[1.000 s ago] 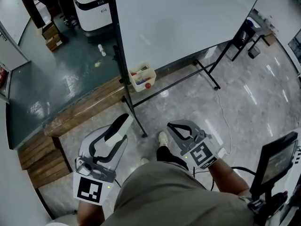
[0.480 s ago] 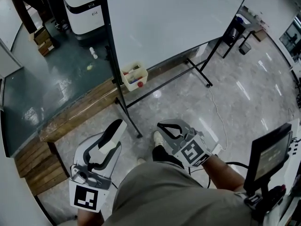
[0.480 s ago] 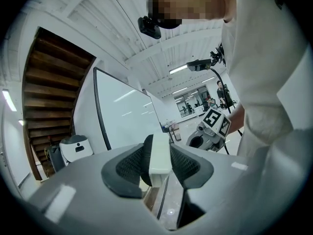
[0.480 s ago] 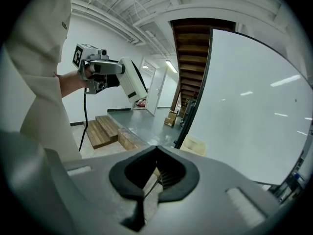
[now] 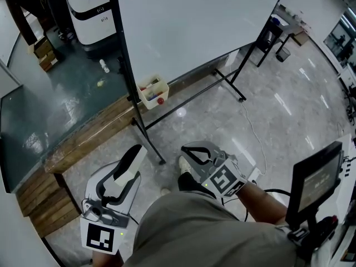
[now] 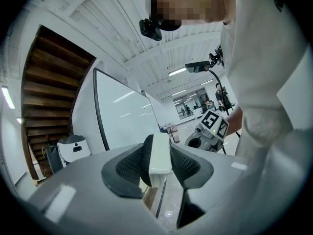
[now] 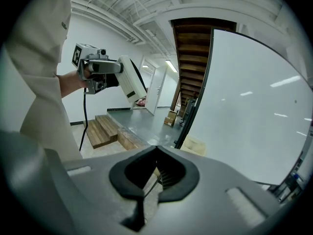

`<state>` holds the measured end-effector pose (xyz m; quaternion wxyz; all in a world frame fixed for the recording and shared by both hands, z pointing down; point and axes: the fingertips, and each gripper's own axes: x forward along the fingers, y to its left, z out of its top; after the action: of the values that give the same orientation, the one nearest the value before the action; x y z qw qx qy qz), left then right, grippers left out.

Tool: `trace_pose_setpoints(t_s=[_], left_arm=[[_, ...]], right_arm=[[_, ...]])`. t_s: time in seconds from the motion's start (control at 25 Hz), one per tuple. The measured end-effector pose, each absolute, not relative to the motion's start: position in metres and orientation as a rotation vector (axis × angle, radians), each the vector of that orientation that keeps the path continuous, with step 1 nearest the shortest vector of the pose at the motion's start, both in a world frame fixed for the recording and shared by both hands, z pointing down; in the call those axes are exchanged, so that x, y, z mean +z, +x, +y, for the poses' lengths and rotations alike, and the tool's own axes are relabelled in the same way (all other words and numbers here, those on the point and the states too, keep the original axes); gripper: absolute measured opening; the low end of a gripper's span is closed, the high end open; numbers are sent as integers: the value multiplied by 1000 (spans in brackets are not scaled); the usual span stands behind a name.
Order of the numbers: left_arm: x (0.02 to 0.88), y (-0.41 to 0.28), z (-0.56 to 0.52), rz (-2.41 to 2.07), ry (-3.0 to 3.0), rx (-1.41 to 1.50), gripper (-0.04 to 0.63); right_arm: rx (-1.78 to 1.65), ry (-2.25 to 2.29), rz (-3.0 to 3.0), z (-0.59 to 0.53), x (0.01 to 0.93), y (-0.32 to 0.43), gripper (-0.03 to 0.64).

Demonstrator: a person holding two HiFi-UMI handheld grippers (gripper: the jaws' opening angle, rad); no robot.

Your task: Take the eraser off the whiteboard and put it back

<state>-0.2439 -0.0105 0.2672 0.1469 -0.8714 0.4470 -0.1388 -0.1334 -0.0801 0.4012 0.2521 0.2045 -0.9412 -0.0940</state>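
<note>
Between left gripper jaws, eraser sits clamped

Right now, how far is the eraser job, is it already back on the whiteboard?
Done: the eraser is off the whiteboard. In hand: the left gripper has its jaws closed on it, away from the board; the right gripper is shut and empty. Left: putting it back on the board.

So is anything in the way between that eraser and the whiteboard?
Nothing visible. The eraser is clamped in the left gripper, with open space up to the whiteboard; the small box sits low at its corner.
</note>
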Motion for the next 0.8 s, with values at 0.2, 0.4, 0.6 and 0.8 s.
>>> trace_pose_setpoints(t_s=[0.2,0.4,0.6,0.8], left_arm=[[266,-242,-8,1268,-2519,-385,167],[266,-241,-6,1262,-2531,-375,167],[269,-240,-8,1260,-2542,-369,167],[270,-239,-10,1245,-2565,-353,167]], right_arm=[[-252,562,-2538,-80,406,-131,2],[-244,561,-2537,-78,407,-129,2],[-223,559,-2529,-77,411,-127,2],[-231,560,-2532,-78,408,-129,3]])
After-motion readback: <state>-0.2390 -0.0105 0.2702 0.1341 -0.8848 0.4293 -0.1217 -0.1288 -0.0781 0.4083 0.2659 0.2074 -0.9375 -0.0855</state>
